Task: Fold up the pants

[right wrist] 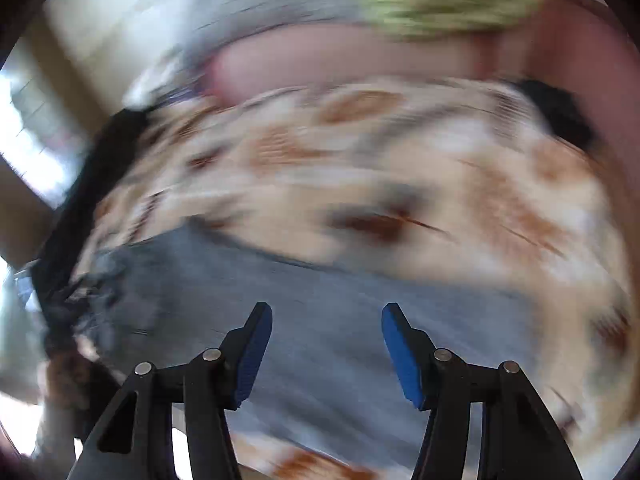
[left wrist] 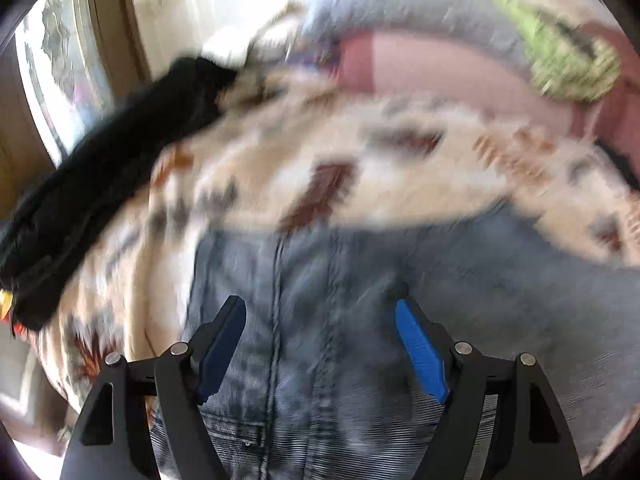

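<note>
Grey-blue denim pants [left wrist: 320,320] lie on a cream blanket with brown and grey patterns [left wrist: 320,152]. In the left wrist view my left gripper [left wrist: 320,308] is open just above the pants, its blue pads either side of a long seam. In the right wrist view the pants [right wrist: 320,320] show as a flat grey-blue panel with a rumpled darker end at the left. My right gripper [right wrist: 327,314] is open and empty over that panel. Both views are blurred by motion.
A black garment [left wrist: 100,200] lies along the blanket's left edge, beside a window [left wrist: 60,60]. Pink [left wrist: 440,76] and grey [left wrist: 400,4] pillows and a green patterned cushion [left wrist: 560,52] lie at the far side. The blanket [right wrist: 400,168] fills the right wrist view beyond the pants.
</note>
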`<state>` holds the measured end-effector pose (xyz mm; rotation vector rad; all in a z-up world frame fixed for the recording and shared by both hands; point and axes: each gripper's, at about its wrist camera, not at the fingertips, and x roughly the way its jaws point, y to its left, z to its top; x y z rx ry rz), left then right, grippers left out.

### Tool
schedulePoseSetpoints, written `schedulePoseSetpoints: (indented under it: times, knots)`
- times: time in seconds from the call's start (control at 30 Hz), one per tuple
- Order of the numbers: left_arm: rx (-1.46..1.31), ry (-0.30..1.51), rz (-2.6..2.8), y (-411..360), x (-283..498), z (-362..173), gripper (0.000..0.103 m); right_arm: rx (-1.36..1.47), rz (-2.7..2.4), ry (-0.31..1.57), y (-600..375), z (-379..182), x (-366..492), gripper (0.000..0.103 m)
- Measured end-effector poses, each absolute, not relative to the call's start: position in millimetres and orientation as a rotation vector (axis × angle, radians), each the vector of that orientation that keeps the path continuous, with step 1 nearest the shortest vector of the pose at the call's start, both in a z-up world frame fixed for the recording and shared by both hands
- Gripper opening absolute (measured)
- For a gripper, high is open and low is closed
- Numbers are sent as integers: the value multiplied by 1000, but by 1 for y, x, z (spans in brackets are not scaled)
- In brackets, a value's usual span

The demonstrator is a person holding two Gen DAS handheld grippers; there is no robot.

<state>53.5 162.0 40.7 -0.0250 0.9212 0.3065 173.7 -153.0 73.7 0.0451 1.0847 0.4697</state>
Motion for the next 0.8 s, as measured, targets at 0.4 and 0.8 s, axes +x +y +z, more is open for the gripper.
schedulePoseSetpoints:
  times: [0.4, 0.8]
  knots:
    - [-98, 962, 290, 181, 55, 22, 88, -377, 634, 1169, 74, -25, 243, 8]
    - [-98, 956, 307, 180, 54, 21, 92, -283, 463, 1009, 36, -10, 234, 37]
